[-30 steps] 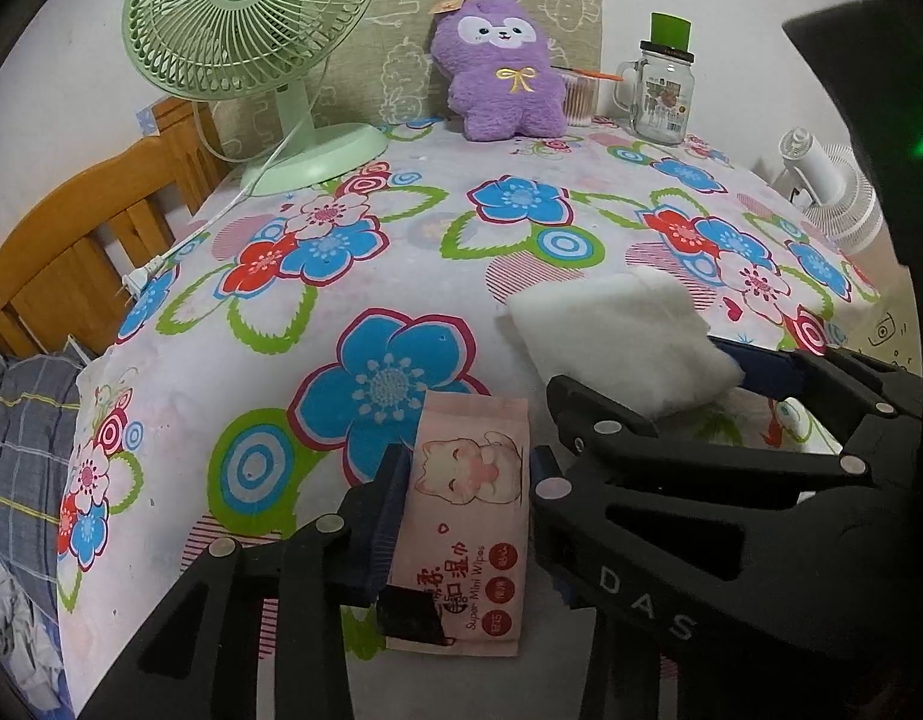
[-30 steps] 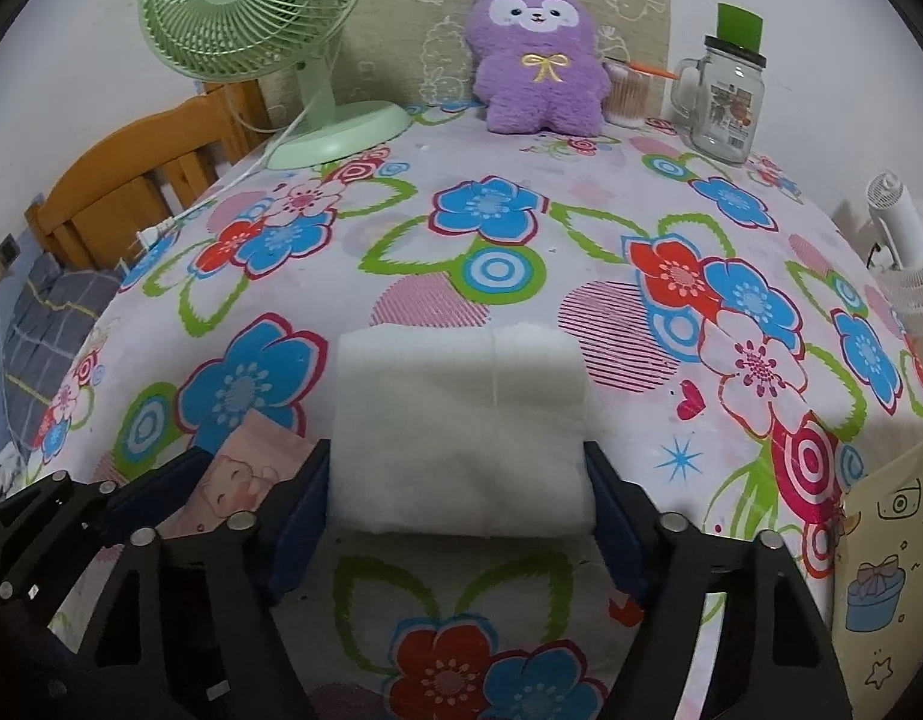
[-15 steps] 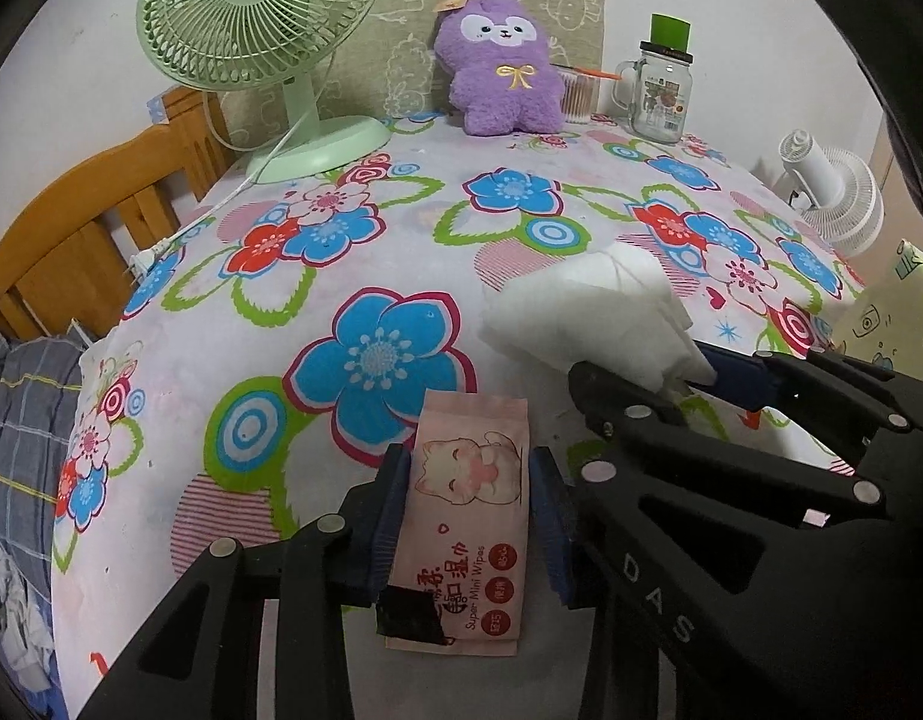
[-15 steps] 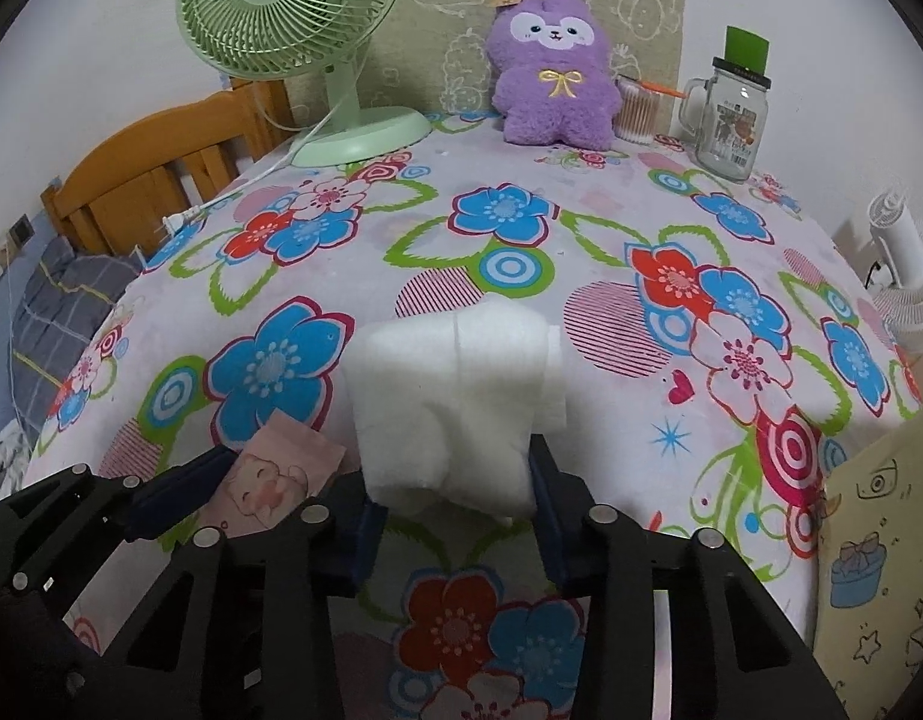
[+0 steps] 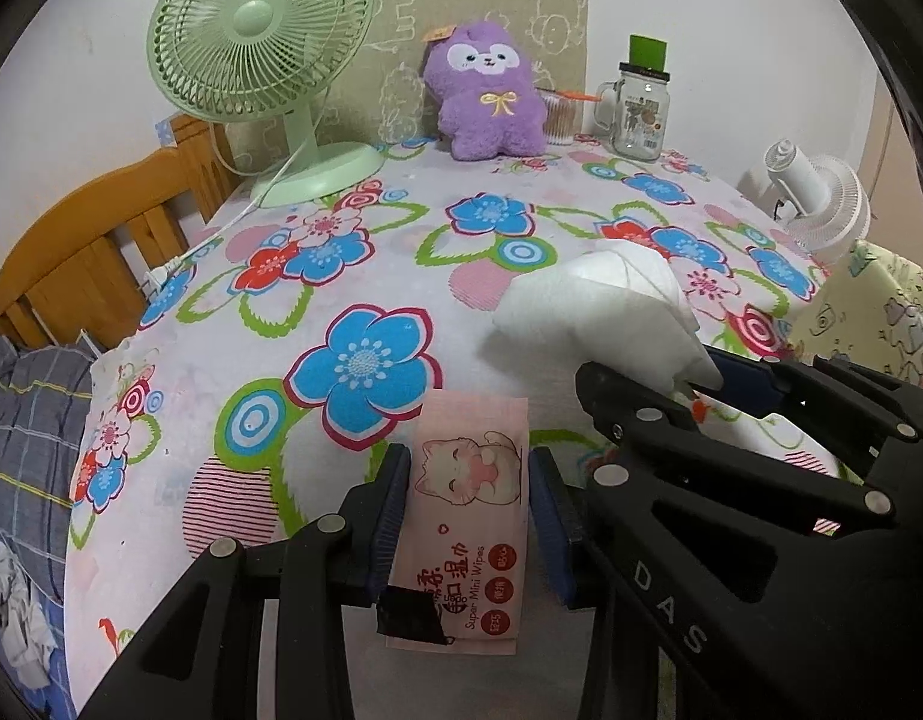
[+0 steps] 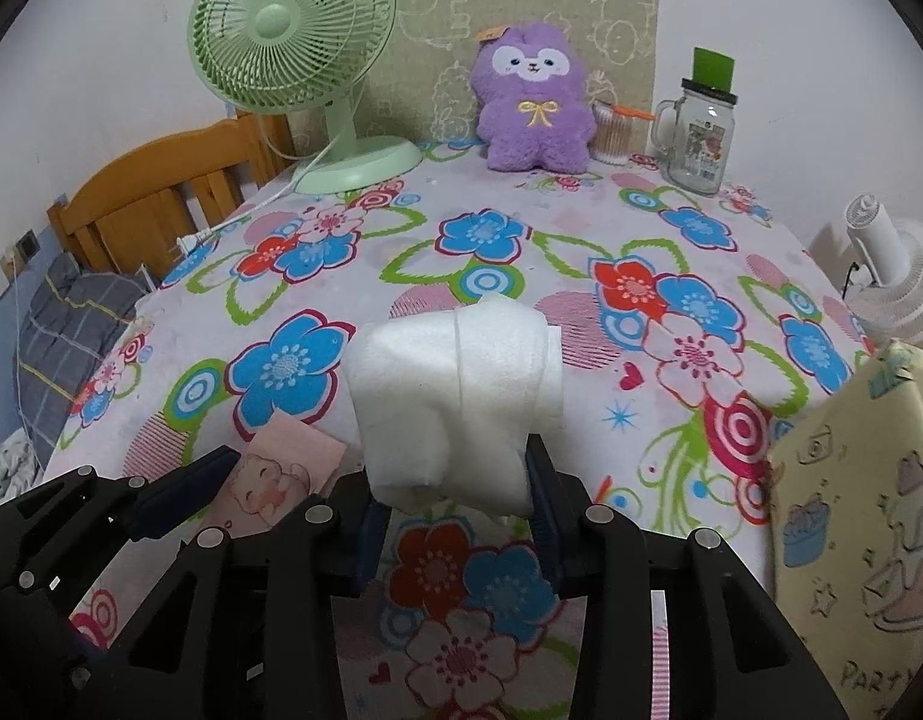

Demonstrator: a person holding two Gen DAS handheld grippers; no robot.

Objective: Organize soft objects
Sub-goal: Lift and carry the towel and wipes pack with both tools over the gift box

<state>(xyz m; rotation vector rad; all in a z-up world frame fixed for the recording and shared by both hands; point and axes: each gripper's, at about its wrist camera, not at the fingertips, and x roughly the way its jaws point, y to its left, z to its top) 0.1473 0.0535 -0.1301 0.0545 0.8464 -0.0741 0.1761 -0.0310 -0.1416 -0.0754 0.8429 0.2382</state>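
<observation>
My left gripper (image 5: 468, 483) is shut on a pink pack of wet wipes (image 5: 470, 516) with a cartoon cat, held just above the flowered tablecloth (image 5: 353, 276). My right gripper (image 6: 455, 489) is shut on a white soft cloth (image 6: 455, 396), which bulges up between the fingers and is lifted off the table. The cloth also shows in the left wrist view (image 5: 605, 312), right of the wipes. The wipes pack shows in the right wrist view (image 6: 281, 471) at lower left. A purple plush toy (image 6: 536, 102) sits upright at the table's far edge.
A green desk fan (image 6: 299, 48) stands at the back left, its cord trailing over the edge. A glass jar mug (image 6: 701, 126) and a cotton-swab box (image 6: 611, 135) stand at the back right. A yellow gift bag (image 6: 863, 540) is at right, a white fan (image 6: 893, 276) behind it. A wooden bed frame (image 5: 95, 252) is left.
My right gripper has closed on the white cloth, squeezing it narrower, and lifted it off the table. Both grippers have risen and pulled back slightly. The wipes stay gripped in the left.
</observation>
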